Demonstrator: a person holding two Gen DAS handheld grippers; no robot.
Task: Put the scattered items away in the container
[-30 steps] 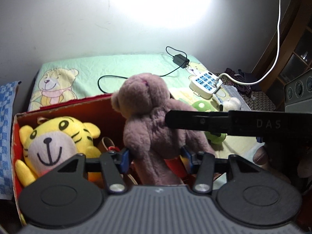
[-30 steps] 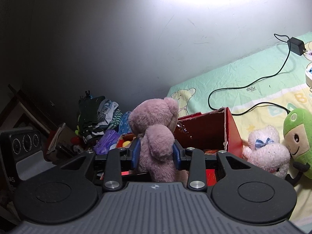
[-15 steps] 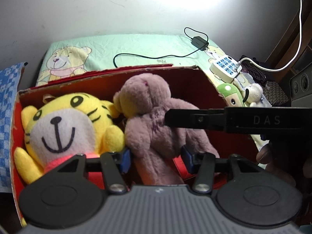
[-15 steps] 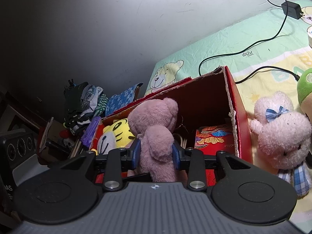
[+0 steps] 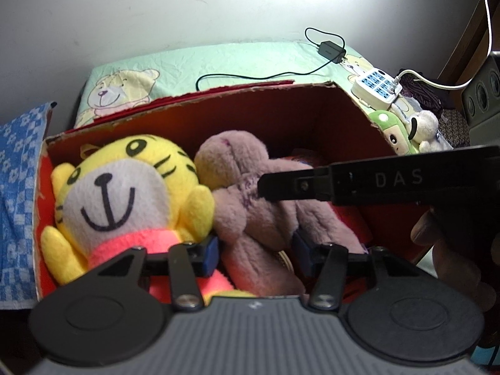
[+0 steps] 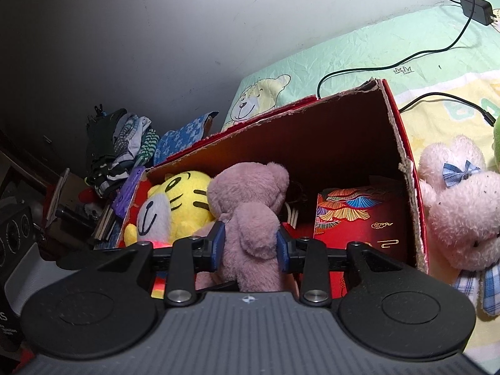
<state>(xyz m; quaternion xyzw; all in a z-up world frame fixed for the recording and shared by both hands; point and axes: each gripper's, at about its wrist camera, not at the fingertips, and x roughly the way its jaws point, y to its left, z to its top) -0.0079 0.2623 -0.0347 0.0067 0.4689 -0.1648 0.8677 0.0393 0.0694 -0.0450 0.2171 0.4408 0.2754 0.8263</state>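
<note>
A mauve teddy bear sits inside the red cardboard box, next to a yellow tiger plush. My left gripper is shut on the bear's lower body. My right gripper is shut on the bear too; its arm shows in the left wrist view as a black bar across the bear. The box also holds a red patterned packet. A pink bunny plush and a green plush lie on the bed outside the box.
A bear-print sheet covers the bed. A black charger and cable and a white power strip lie behind the box. A blue checked cloth hangs left of the box. Clothes pile up by the wall.
Both grippers have carried the mauve bear down from above the box rim into the box, beside the tiger. Both stay shut on it.
</note>
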